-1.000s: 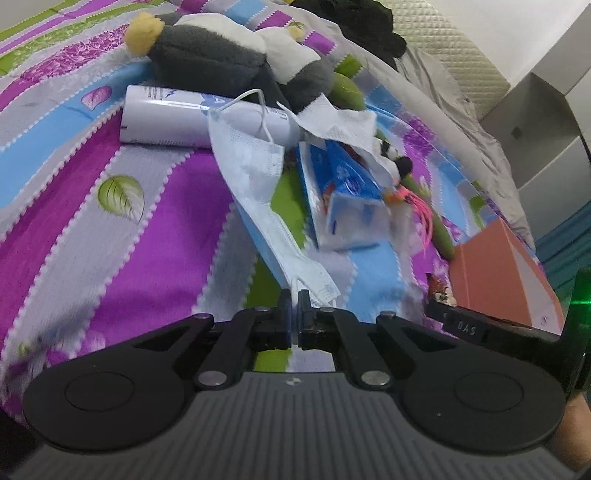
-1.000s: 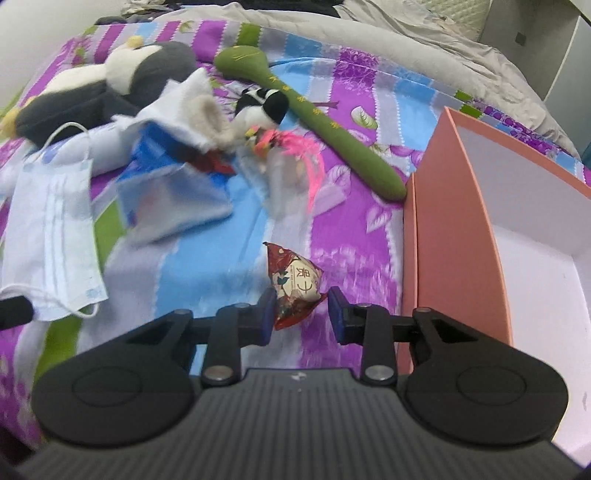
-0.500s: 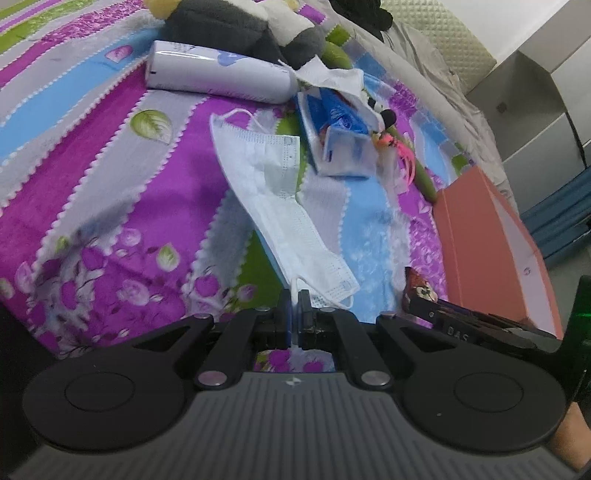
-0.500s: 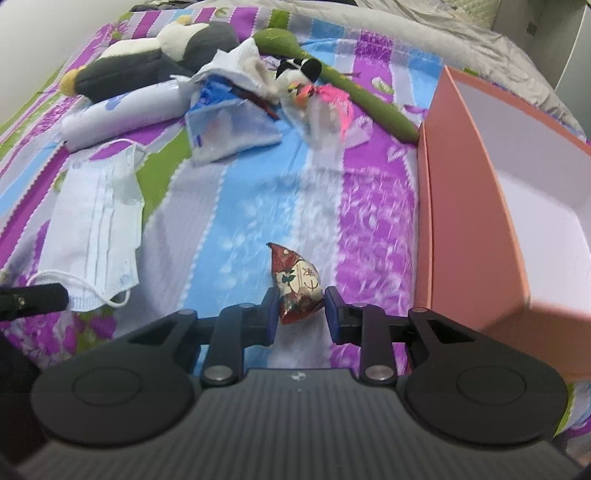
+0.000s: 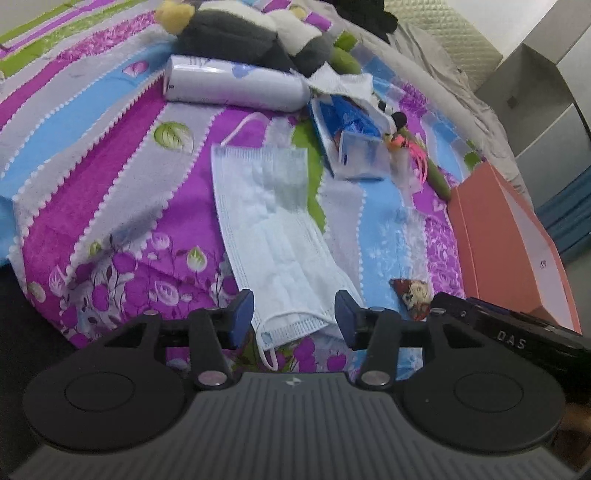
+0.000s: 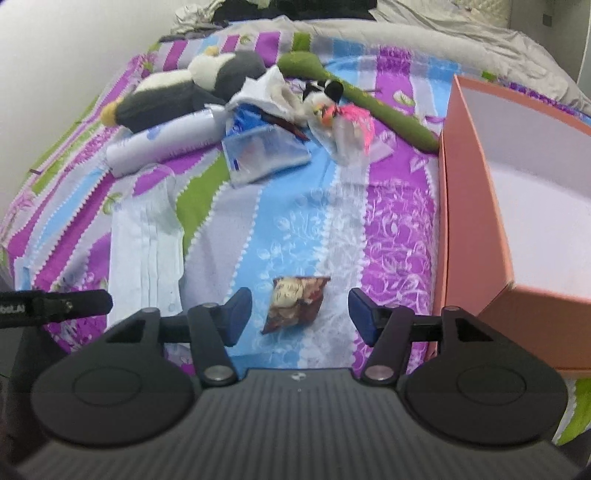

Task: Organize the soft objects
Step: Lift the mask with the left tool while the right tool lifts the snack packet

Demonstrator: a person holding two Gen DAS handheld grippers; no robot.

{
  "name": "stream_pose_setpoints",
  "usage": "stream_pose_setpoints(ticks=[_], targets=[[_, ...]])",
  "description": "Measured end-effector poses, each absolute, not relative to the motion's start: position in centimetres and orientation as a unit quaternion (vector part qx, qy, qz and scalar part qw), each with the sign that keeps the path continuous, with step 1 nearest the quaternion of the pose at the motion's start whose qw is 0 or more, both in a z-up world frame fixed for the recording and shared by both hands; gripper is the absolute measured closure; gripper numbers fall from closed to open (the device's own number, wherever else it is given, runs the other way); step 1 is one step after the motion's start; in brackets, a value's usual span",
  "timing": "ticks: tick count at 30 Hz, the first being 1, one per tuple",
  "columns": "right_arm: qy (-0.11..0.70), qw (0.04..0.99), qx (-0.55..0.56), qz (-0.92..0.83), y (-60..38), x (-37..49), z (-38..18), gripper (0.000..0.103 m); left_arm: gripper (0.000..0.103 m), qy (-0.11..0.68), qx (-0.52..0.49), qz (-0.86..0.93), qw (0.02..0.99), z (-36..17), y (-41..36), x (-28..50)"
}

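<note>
A pale blue face mask lies flat on the striped bedspread. Its near end sits between the parted fingers of my left gripper, whose jaws are opening and whose pads do not press on it. A small red and cream pouch lies on the blanket between the fingers of my right gripper; these jaws are opening too, clear of the pouch. The mask and the pouch each show in the other view.
An open salmon box with a white inside stands at the right. Further back lie a grey and white plush, a white tube, a blue tissue pack, a green stick toy and crumpled tissue.
Both grippers pulled back toward the bed's near edge, dragging the mask and the pouch with them. Then both sets of jaws spread, and the mask and pouch now lie loose on the blanket.
</note>
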State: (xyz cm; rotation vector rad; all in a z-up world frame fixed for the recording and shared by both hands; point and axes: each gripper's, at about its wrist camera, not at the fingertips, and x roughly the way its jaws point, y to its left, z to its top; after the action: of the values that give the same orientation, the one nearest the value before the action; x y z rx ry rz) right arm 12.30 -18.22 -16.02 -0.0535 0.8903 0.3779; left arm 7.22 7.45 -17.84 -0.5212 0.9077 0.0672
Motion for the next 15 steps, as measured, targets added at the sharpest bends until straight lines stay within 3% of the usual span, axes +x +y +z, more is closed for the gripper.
stream_pose_setpoints(ticks=[2, 11, 15], targets=[[0.425, 0.886, -0.023, 0.186, -18.4, 12.6, -15.9, 0.043, 0.037, 0.431, -0.240, 0.037, 0.869, -17.8, 7.3, 7.7], [0.473, 0.862, 0.008, 0.184, -18.1, 14.8, -18.9, 0.044, 0.035, 0.476, -0.187, 0.054, 0.858, -21.1, 6.1, 11.0], [0.496, 0.848, 0.036, 0.182, -18.3, 15.3, -20.4, 0.052, 0.032, 0.485, -0.154, 0.067, 0.858, -22.4, 5.5, 11.4]])
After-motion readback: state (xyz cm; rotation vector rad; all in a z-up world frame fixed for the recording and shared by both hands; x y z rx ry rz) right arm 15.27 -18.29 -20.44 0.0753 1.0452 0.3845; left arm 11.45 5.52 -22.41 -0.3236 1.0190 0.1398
